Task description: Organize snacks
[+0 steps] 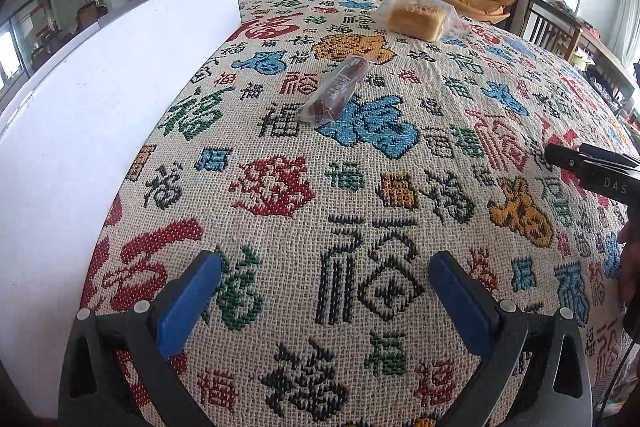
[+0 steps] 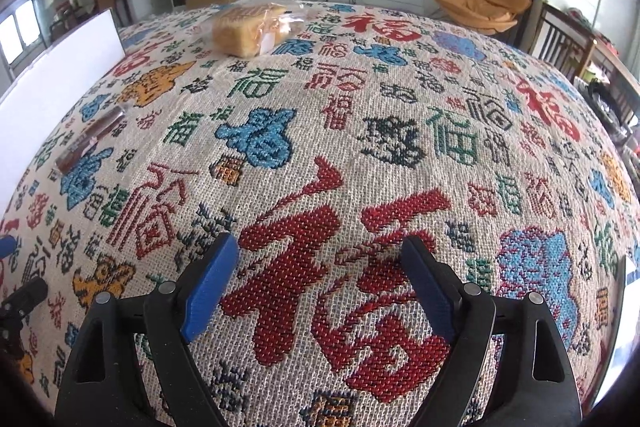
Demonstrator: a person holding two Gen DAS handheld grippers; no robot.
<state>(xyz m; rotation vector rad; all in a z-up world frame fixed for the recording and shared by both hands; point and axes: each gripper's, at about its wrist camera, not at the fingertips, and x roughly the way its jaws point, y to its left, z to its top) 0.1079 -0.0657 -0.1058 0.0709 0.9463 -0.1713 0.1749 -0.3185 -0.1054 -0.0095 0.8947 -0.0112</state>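
A long brown snack in a clear wrapper (image 1: 335,87) lies on the patterned tablecloth, ahead of my left gripper (image 1: 324,271); it also shows at the left of the right wrist view (image 2: 90,141). A bagged bread loaf (image 1: 418,15) sits at the far side of the table, also in the right wrist view (image 2: 248,27). My left gripper is open and empty over the cloth. My right gripper (image 2: 320,259) is open and empty too, well short of both snacks. Its black body shows at the right edge of the left wrist view (image 1: 592,169).
A tall white board (image 1: 100,99) stands along the left side of the table, also in the right wrist view (image 2: 56,75). The woven tablecloth (image 1: 360,187) covers the whole table. Wooden chairs (image 1: 556,27) stand past the right edge.
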